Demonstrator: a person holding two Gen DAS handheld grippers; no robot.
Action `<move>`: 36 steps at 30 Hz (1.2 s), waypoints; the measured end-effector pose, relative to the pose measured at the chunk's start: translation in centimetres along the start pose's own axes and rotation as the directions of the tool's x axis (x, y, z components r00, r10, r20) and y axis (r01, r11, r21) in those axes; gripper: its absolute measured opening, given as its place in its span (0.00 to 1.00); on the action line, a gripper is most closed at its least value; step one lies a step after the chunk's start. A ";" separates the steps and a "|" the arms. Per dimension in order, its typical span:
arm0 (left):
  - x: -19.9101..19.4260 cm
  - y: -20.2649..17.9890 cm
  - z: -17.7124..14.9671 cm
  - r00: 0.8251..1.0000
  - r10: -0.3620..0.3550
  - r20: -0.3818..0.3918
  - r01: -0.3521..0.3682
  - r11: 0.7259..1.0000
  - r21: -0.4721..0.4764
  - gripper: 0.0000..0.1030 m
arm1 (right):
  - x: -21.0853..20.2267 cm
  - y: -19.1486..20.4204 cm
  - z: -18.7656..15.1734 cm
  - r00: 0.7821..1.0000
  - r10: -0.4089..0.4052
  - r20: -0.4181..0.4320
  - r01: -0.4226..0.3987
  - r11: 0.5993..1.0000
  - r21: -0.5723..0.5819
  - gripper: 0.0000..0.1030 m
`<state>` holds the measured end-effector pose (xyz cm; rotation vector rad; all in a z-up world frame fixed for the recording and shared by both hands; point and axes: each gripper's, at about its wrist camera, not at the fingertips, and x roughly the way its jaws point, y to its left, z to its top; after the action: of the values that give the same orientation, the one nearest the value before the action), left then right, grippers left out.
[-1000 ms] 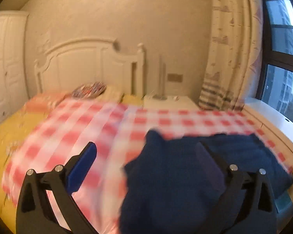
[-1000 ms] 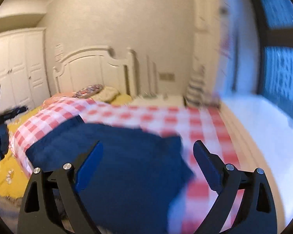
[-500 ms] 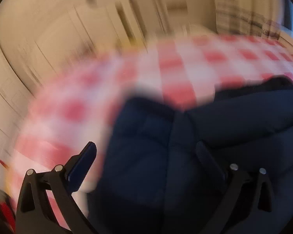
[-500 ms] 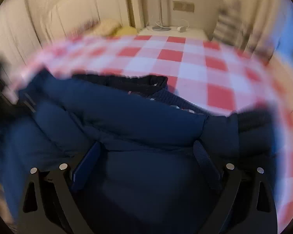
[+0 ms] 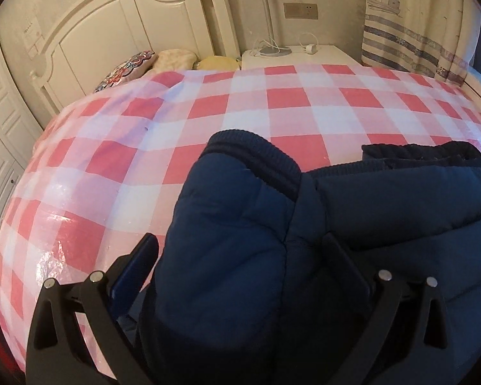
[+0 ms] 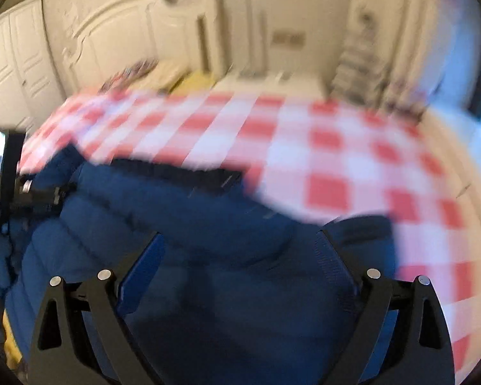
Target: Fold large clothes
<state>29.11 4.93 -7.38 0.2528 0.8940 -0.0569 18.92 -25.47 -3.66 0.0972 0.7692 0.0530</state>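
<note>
Left wrist view: navy blue quilted puffer jacket lies on the red-and-white checked plastic sheet covering the bed, filling the frame from 3 to 6 o'clock. One ribbed knit cuff points up near centre; a second dark ribbed edge sits at 3 o'clock. Left gripper has jaws spread wide, with a puffy fold of the jacket bulging up between them. Whether the blue pads press it, can't tell. White panelled headboard at 11 o'clock, patterned pillow below it, white nightstand at 1 o'clock, striped curtain at 2 o'clock.

Right wrist view: motion-blurred. Same jacket covers the lower half, 4 to 9 o'clock, on the checked sheet. Right gripper hangs over the jacket, jaws wide and closing slightly; fabric lies between the fingers, not visibly pinched. Left gripper's black frame shows at 9 o'clock by the jacket's far edge. White wardrobe at 10 o'clock.
</note>
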 end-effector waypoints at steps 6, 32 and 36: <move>0.0 0.0 0.2 1.000 -0.003 -0.012 0.003 1.000 0.003 0.98 | 4.3 -4.7 -2.1 0.992 0.065 -0.104 -0.050 0.988 0.144 0.89; -0.8 -15.3 2.3 0.995 -0.098 0.023 0.091 0.975 0.203 0.98 | 4.2 -4.1 -2.5 0.995 0.031 -0.091 -0.021 0.993 0.113 0.90; -1.6 -14.2 2.5 0.990 -0.140 0.010 0.136 0.976 0.171 0.98 | 4.2 -4.1 -2.5 0.996 0.032 -0.088 -0.021 0.993 0.114 0.90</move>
<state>27.83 -9.50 -7.36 0.3482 0.8851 -0.2656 20.27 -29.06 -8.78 0.2133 0.8608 0.0394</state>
